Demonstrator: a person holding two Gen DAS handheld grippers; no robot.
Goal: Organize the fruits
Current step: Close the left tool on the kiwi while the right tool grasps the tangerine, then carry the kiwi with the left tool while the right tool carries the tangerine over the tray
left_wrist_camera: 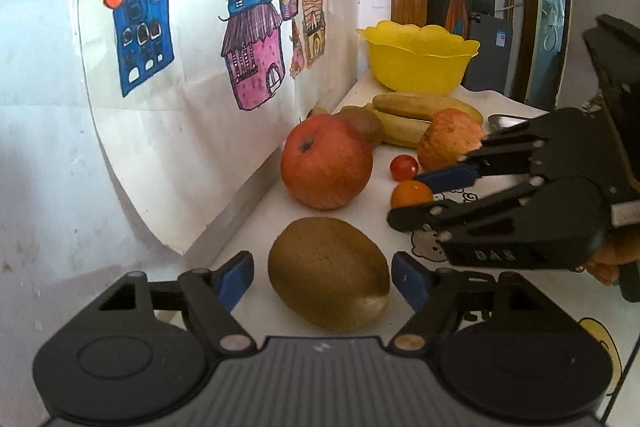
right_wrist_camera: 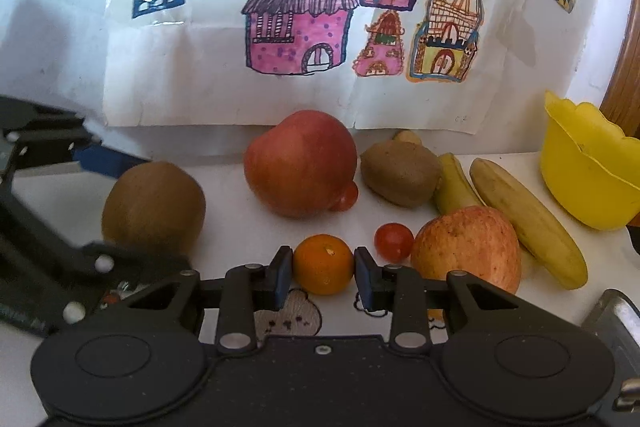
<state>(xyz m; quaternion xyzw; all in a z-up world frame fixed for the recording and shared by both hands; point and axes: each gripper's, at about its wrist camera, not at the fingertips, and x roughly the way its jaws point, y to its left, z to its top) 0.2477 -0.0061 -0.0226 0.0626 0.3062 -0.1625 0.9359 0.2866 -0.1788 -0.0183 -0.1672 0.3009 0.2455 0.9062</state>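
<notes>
On the white desk (right_wrist_camera: 240, 223) by the wall lie lots of fruits. Left claw (left_wrist_camera: 322, 277) is wide open w/ a brown kiwi (left_wrist_camera: 330, 273) sitting between its blue pads (left_wrist_camera: 236, 281); pads are just beside the kiwi, and a small gap shows on each side, so it isn't held. Right claw (right_wrist_camera: 323, 273) has a small orange tomato (right_wrist_camera: 323, 264) between its 2 blue pads, and they look pressed on both sides of it; the tomato sits low on the desk & it's hard to tell if it is lifted. A small red tomato (right_wrist_camera: 394, 241) is just beside it on the right. Next to that is a pale red apple (right_wrist_camera: 468, 247). A big red apple (right_wrist_camera: 300, 163) sits near the wall, w/ another little red tomato (right_wrist_camera: 347, 197) touching its lower right side. A 2nd kiwi (right_wrist_camera: 400, 173) lies right of the big apple, and 2 bananas (right_wrist_camera: 528, 223) lie past it, side by side. A yellow bowl (right_wrist_camera: 584, 167) w/ a wavy rim stands at the far right end, near the bananas; can't see inside it. Paper drawings of colored houses (right_wrist_camera: 300, 11) hang on the wall behind the fruits. Cartoon bear pics (right_wrist_camera: 288, 315) show on the desk cover under the right claw.
</notes>
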